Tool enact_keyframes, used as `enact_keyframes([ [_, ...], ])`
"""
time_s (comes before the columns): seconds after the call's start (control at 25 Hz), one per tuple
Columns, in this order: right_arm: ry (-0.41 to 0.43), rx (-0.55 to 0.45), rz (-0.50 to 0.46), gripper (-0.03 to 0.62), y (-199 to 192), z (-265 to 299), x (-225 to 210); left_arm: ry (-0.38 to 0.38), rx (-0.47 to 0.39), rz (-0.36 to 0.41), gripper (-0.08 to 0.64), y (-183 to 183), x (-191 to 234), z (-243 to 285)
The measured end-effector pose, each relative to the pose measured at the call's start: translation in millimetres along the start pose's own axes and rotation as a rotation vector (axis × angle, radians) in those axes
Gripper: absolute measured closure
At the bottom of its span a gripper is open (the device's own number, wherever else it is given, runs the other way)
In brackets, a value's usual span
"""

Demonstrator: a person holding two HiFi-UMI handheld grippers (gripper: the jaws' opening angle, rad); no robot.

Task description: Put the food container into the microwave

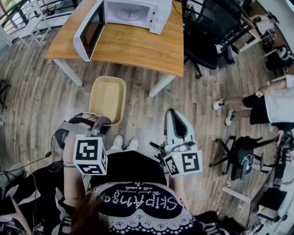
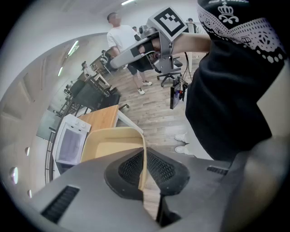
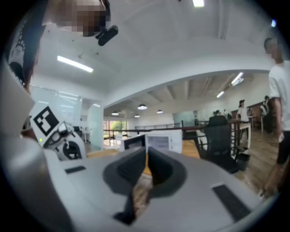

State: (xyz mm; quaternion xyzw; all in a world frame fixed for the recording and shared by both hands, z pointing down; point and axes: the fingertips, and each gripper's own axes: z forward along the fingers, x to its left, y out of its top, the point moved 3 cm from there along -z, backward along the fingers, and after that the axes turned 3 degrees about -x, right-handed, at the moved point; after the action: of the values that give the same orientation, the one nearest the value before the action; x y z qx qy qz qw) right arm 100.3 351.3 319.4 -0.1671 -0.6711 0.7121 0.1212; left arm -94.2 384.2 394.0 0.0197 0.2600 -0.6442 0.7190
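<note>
Head view: the white microwave oven (image 1: 133,11) sits at the far edge of the light wooden table (image 1: 138,46). Its door (image 1: 89,32) is swung wide open to the left, and there's a good stretch of bare tabletop in front of it. The beige rectangular plastic food container (image 1: 108,96) is up in the air over the wood-plank floor (image 1: 36,101), just short of the table's front edge. The left gripper (image 1: 98,121) has it by the near rim. The right gripper (image 1: 172,112) is off to the container's right, not touching it.

Left gripper view: the jaws are nearly together, pinching the container's thin wall (image 2: 108,142) between the pads. The microwave (image 2: 69,145) shows past the tub.

Right gripper view: this gripper (image 3: 147,165) has its jaws closed up with nothing between them, and it's looking level at the microwave (image 3: 161,141) across the table's front edge (image 3: 190,150).
</note>
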Motion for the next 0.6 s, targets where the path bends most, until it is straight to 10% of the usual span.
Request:
enact_keyframes([
  [0.6,0.023,-0.001,-0.005,0.554,-0.6,-14.3,-11.8,0.003,0.014,-0.018,0.515,16.6,-7.7,0.8],
])
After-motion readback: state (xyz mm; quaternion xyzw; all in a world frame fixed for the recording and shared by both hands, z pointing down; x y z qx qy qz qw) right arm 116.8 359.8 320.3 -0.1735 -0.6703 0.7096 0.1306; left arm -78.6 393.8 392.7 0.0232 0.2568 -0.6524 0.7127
